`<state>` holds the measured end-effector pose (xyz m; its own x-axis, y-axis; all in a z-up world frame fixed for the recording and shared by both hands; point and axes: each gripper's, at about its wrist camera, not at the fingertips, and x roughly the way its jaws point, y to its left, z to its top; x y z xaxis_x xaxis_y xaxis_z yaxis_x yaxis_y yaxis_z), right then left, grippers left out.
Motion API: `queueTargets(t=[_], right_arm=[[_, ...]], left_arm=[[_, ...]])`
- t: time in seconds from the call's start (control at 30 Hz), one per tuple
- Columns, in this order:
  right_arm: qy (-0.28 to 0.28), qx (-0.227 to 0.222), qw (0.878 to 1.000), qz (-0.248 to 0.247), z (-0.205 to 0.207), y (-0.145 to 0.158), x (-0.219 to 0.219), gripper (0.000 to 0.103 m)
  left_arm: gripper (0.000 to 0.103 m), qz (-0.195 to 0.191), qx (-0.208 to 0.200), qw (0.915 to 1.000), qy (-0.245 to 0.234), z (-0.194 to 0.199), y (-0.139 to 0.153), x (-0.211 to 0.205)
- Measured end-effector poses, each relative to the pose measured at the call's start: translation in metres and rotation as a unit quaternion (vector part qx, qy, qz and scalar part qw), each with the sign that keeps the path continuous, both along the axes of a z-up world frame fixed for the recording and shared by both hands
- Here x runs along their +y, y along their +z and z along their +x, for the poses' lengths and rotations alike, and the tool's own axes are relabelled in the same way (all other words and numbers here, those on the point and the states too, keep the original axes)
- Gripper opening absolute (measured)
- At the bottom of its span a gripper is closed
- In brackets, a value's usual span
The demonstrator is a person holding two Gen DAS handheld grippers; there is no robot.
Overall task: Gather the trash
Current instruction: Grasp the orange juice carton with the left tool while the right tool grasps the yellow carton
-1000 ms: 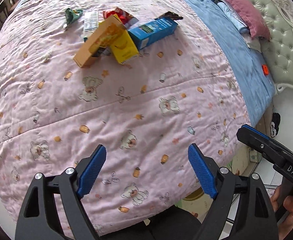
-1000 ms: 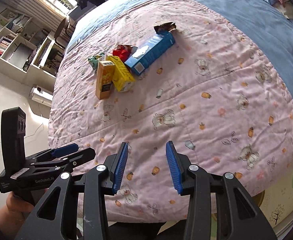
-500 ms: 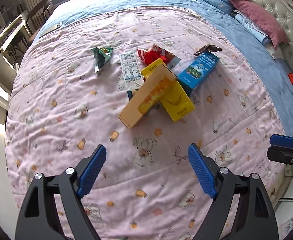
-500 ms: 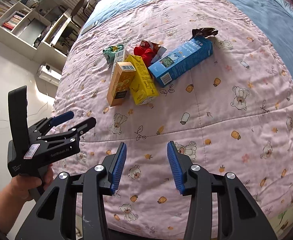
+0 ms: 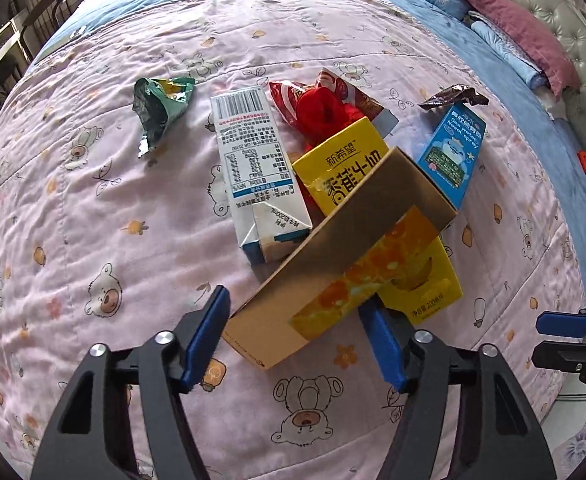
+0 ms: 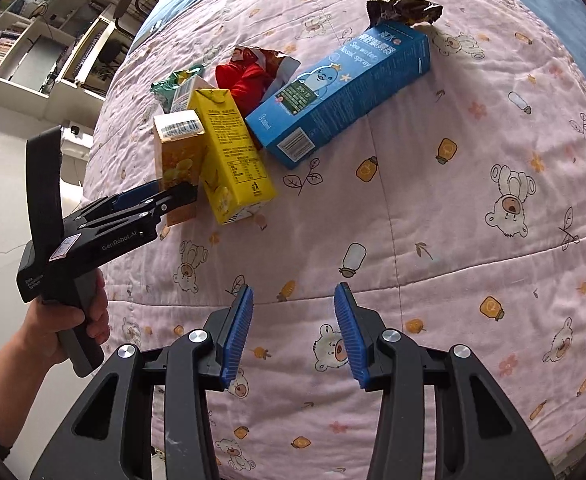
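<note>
Seen from low over a pink bear-print quilt (image 6: 433, 208). Right gripper (image 6: 293, 330) hovering above bare fabric, blue-padded fingers (image 6: 237, 332) spread apart around nothing. At left, left gripper (image 6: 169, 196) gripped in a hand (image 6: 59, 330), tips at the orange juice carton (image 6: 177, 160). Beside that, touching, a yellow milk carton (image 6: 231, 160); behind, a blue nasal spray box (image 6: 341, 88), red wrapper (image 6: 249, 76), green wrapper (image 6: 169, 86), dark brown wrapper (image 6: 403, 12).

Four cartons/boxes: white carton (image 5: 253, 168), yellow carton (image 5: 373, 216), orange-brown box (image 5: 333, 264), blue box (image 5: 453, 152). Three wrappers: green (image 5: 161, 108), red (image 5: 321, 104), dark brown (image 5: 451, 96). Two grippers: left (image 5: 293, 336), right (image 6: 293, 330).
</note>
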<state>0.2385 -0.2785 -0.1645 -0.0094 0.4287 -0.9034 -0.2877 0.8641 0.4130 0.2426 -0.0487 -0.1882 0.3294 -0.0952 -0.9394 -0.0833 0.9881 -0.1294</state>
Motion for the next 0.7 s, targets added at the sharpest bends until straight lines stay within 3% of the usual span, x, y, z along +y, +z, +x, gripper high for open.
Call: queueTargets(t=[0.2, 0.47, 0.7], right_arm=[[-0.004, 0.01, 1.0, 0.009, 0.01, -0.009, 0.013, 0.042], [0.021, -0.004, 0.999, 0.031, 0.035, -0.009, 0.05, 0.044], [0.045, -0.002, 0.999, 0.025, 0.057, -0.028, 0.075, 0.05]], left_arm=[[0.044, -0.009, 0.009, 0.9999, -0.005, -0.001, -0.001, -0.005], [0.041, -0.108, 0.016, 0.9922, 0.06, -0.029, 0.009, 0.019], [0.039, -0.141, 0.021, 0.9842, 0.104, -0.057, 0.013, 0.038]])
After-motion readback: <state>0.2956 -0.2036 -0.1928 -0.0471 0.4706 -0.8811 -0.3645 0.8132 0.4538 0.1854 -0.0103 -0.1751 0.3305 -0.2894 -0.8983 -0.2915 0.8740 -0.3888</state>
